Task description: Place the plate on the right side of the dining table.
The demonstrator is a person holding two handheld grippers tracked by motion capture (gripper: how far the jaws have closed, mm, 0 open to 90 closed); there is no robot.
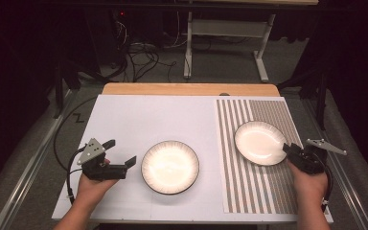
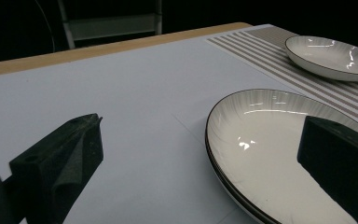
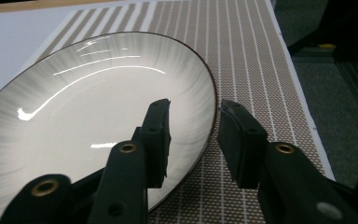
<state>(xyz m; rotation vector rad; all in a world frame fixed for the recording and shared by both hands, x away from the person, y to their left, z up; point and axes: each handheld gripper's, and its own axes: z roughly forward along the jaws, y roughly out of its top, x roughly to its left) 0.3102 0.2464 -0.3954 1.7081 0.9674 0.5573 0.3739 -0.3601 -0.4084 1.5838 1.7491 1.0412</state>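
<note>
On the white table [image 1: 124, 120], two plates, both tongs spread apart, right tongs [image 3: 193, 135] straddling one plate's rim.

Both plates, centre plate [image 1: 170, 166] and right plate [image 1: 260, 142], are looking glazed ceramic, glossy, throwing highlights. White sheet [image 1: 139, 120] is reading matt, smooth. Striped mat [image 1: 263, 187] is showing woven texture. Desk [image 1: 189, 89] edge is showing wood. Tongs [image 3: 193, 140] are appearing matt black plastic.

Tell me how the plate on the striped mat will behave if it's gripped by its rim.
The plate looks glazed and glossy, so likely slippery. It seems rigid ceramic, probably fragile if dropped. The right gripper has its jaws open astride the rim; held at one edge, it may tilt.
</note>
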